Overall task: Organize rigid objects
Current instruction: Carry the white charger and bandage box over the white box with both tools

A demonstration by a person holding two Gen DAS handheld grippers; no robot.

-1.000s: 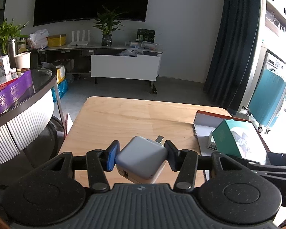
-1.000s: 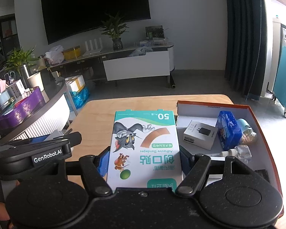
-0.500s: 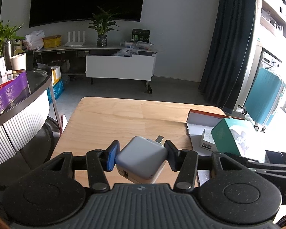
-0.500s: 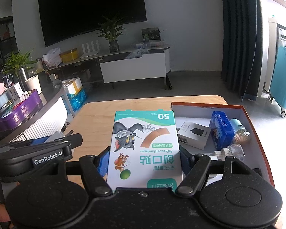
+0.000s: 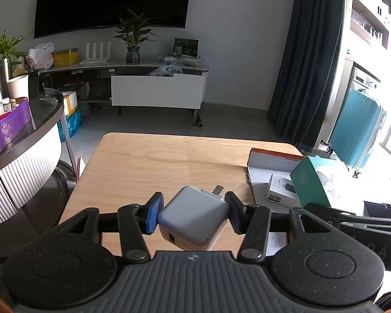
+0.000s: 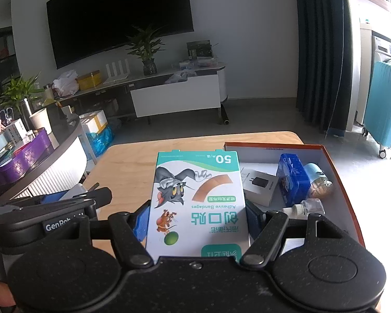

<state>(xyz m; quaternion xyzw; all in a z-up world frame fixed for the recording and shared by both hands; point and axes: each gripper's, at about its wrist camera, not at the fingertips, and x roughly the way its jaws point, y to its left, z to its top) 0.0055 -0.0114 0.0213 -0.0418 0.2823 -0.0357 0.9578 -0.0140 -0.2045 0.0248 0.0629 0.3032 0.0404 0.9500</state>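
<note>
My left gripper (image 5: 194, 215) is shut on a white charger plug (image 5: 193, 217), held above the wooden table (image 5: 153, 161). My right gripper (image 6: 196, 223) is shut on a green and white box of adhesive bandages (image 6: 198, 198), held above the table next to the orange-rimmed box tray (image 6: 333, 164). The tray holds a small white charger box (image 6: 259, 185), a blue tin (image 6: 293, 180), a light blue capped jar (image 6: 319, 178) and a small clear bottle (image 6: 305, 207). In the left wrist view the tray (image 5: 273, 154) lies to the right, with the bandage box (image 5: 315, 182) over it.
A curved counter (image 5: 26, 140) with a purple tray (image 5: 7, 130) stands left of the table. A teal suitcase (image 5: 357, 130) stands on the floor at the right. A TV bench with plants is at the far wall.
Both grippers have drawn back and risen slightly with their loads; more of the table and tray shows. Both grips are unchanged.
</note>
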